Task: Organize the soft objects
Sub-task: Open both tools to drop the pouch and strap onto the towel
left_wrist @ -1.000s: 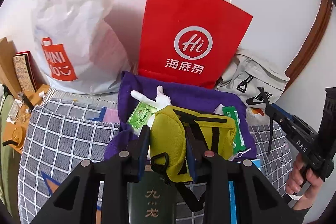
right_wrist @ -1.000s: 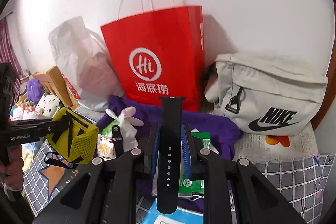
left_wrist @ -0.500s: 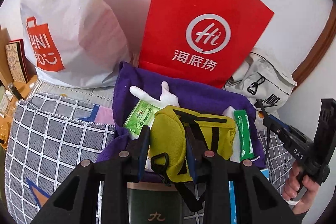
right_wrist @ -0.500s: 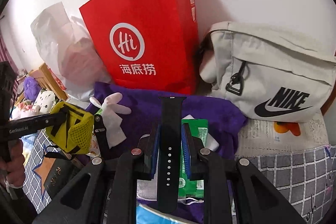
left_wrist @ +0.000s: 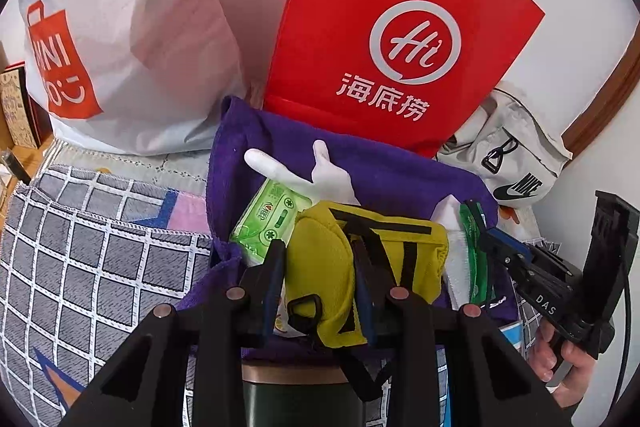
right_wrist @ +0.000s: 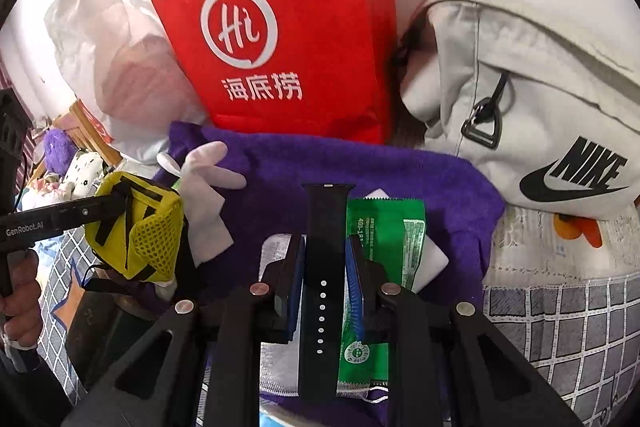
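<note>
My left gripper (left_wrist: 320, 259) is shut on a yellow pouch with black straps (left_wrist: 320, 267), held just above a purple towel (left_wrist: 384, 179). The same pouch (right_wrist: 140, 227) shows at the left of the right wrist view, in the left gripper (right_wrist: 120, 205). My right gripper (right_wrist: 326, 247) is shut on a black watch strap (right_wrist: 324, 267), upright between its blue pads, over the towel (right_wrist: 360, 163). On the towel lie a white glove (left_wrist: 316, 175), a green tissue pack (left_wrist: 272, 219) and a green sachet (right_wrist: 384, 239). The right gripper (left_wrist: 492, 243) reaches in from the right in the left wrist view.
Against the wall stand a red paper bag (left_wrist: 400, 39), a white plastic shopping bag (left_wrist: 112, 39) and a grey Nike bag (right_wrist: 540, 99). A grey checked cloth (left_wrist: 80, 259) covers the surface. A dark box (left_wrist: 296, 399) lies under my left gripper. Plush toys (right_wrist: 60, 163) sit far left.
Both grippers have come down and closer to the purple towel, each keeping its hold. The bags at the wall now look larger and higher in both views.
</note>
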Demonstrator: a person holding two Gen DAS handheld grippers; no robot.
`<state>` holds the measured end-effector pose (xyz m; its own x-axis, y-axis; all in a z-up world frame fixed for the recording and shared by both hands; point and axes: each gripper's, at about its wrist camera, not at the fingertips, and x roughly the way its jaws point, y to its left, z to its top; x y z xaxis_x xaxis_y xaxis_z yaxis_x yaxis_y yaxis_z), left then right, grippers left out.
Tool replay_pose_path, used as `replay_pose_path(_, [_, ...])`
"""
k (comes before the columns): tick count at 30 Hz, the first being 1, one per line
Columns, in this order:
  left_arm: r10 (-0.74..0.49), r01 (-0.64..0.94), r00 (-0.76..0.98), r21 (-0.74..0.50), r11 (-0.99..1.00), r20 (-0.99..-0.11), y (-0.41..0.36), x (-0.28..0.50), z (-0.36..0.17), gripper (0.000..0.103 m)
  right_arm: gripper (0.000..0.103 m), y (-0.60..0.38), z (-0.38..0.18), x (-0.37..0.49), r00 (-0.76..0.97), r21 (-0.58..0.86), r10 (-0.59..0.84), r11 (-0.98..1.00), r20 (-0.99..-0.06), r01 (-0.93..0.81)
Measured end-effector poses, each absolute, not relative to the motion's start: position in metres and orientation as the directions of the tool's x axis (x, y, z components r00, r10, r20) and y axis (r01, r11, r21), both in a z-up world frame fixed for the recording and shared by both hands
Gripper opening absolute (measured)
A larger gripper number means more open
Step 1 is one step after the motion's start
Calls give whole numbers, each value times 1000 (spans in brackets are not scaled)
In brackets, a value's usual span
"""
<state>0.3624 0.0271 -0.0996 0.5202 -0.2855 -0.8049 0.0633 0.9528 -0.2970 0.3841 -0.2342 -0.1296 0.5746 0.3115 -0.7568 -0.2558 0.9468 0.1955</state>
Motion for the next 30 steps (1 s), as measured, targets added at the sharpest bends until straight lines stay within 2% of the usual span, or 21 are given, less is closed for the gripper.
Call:
replay_pose_path(12, [-275,33,487,-298,954,-829,25,376,-120,31,22,-232,-142,391,529,194,305,947,-792,-256])
replay_pose_path(13, [-274,32,484,-295,955,-831,24,377,-122,31,24,-232,-143,391,528,194,306,946,-792,-259])
replay_pose_path(15, [-266,31,480,-287,957,-836,21,379,-124,31,37,-231,-143,391,527,195,309,946,-792,-261])
replay_pose_path(16, [-264,31,477,-284,958,-839,20,379,-125,31,47,-231,-143,390,528,194,308,946,-792,-261])
replay_pose_path(17, [-262,33,475,-281,959,-840,19,379,-126,31,50,-231,-143,390,531,190,305,946,-790,-262])
replay_pose_path(25, [-250,59,460,-251,966,-852,11,379,-133,32,50,-237,-132,383,561,182,296,951,-773,-251])
replay_pose_path(28, [-247,61,448,-246,967,-859,8,379,-134,35,51,-239,-127,381,569,171,277,957,-775,-233])
replay_pose_path(30, [-248,68,438,-243,968,-864,5,377,-134,49,52,-241,-121,377,582,155,251,965,-774,-210])
